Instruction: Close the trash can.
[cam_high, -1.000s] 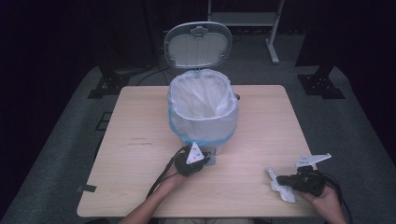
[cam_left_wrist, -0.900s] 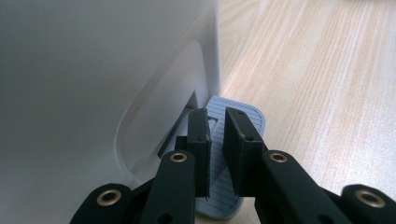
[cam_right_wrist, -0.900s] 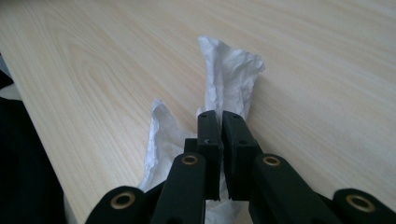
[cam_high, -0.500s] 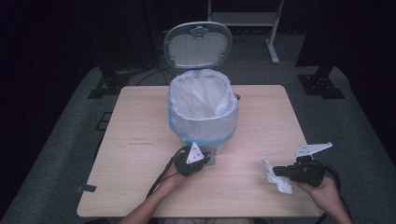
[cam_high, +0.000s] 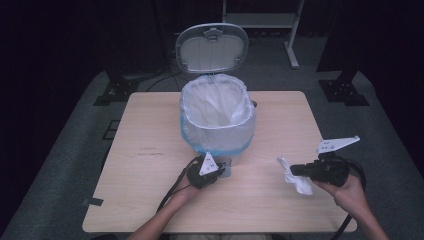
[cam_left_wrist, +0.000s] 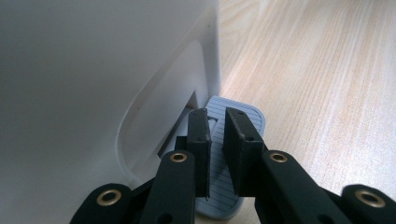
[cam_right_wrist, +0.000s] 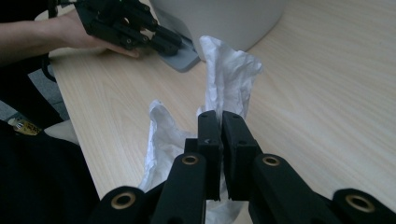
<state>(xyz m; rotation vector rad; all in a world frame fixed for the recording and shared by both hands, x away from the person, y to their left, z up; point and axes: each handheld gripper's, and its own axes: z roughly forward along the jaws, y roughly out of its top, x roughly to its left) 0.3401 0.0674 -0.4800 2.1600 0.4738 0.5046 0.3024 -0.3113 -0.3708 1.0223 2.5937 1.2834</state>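
**Pedal held down, tissue pinched, bin open**

Left gripper (cam_high: 216, 170): jaws nearly together, nothing between them, tips pressing the grey ribbed foot pedal (cam_left_wrist: 233, 154) at the base of the white pedal bin (cam_high: 218, 120). Round grey lid (cam_high: 212, 48) stands up at the bin's 12 o'clock; white liner bag open.

Right gripper (cam_high: 295, 170): jaws clamped on the crumpled white tissue (cam_right_wrist: 224, 79), low over the light wooden table (cam_high: 150, 150).

Key relation: bin mouth lies at about 10 o'clock from the tissue, and higher. Tissue's long axis runs roughly along the jaws. The right hand (cam_high: 350, 192) is the 1 carrying it.

No readable labels or writing.
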